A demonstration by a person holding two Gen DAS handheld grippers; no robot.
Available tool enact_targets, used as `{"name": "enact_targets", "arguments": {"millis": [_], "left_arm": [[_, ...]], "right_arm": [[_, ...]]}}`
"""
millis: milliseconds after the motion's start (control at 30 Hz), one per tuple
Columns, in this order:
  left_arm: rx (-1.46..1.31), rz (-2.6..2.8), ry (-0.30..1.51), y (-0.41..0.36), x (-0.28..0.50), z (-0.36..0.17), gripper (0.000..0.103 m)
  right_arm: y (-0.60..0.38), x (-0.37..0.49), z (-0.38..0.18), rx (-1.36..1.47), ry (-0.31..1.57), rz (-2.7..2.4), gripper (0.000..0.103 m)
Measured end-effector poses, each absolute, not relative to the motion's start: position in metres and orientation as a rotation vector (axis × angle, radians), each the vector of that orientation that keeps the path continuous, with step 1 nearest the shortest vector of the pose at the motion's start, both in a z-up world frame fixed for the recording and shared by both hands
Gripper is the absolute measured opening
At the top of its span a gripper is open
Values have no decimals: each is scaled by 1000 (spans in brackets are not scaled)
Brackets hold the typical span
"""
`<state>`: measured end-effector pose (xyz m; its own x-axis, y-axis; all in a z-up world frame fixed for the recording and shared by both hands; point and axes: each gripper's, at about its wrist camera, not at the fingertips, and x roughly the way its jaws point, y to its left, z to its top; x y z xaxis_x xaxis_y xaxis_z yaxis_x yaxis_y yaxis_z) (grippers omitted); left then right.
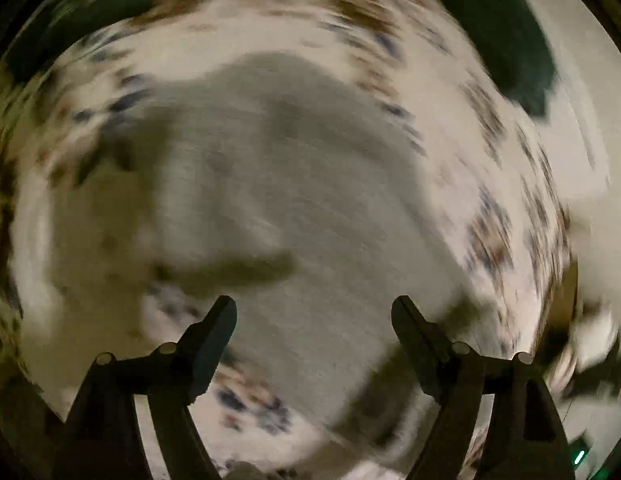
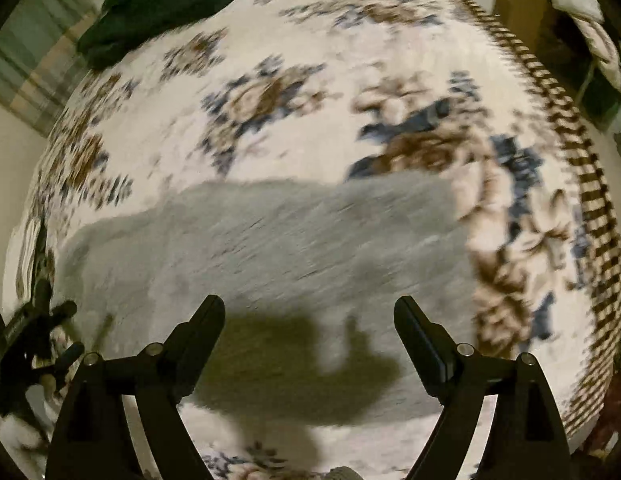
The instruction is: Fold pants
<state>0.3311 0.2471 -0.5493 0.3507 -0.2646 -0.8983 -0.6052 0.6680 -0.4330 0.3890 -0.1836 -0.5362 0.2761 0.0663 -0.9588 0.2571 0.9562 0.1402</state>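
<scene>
Hovering wide, empty: left gripper [image 1: 313,306], right gripper [image 2: 309,306]; pants [image 2: 250,248] flat on bedspread [image 2: 270,60].

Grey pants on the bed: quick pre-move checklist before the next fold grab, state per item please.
1. Left gripper free of cloth: ok, jaws apart, nothing between them.
2. Right gripper free of cloth: ok, jaws apart and empty.
3. Grey pants lying flat on the floral bedspread: ok in the right wrist view; it reads as one flat slab.
4. Fold edges aligned: cannot tell, both views are motion-blurred.
5. Dark green garment clear of the pants: ok, it sits apart at the far edge of the bed.
6. Left view sharp enough to pick a grasp point: not ok, heavy smear.
</scene>
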Motion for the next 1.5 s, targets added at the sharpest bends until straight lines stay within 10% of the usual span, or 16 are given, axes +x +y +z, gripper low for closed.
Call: {"name": "enact_targets", "arguments": {"millis": [467, 533, 567, 1133, 1500], "left_arm": [[-1053, 336, 1186, 343, 368, -631, 79], [-1039, 308, 1156, 343, 373, -628, 55], [-1025, 278, 1131, 342, 374, -623, 20], [-460, -261, 894, 122, 370, -407, 15], [-79, -524, 1077, -112, 323, -451, 16]], "right_arm": [[-110, 412, -596, 278, 1384, -68, 89], [-112, 415, -598, 292, 1386, -77, 89], [-114, 416, -598, 300, 1385, -80, 89], [-197, 383, -547, 447, 1264, -142, 89], [-316, 307, -552, 573, 1238, -294, 89]]}}
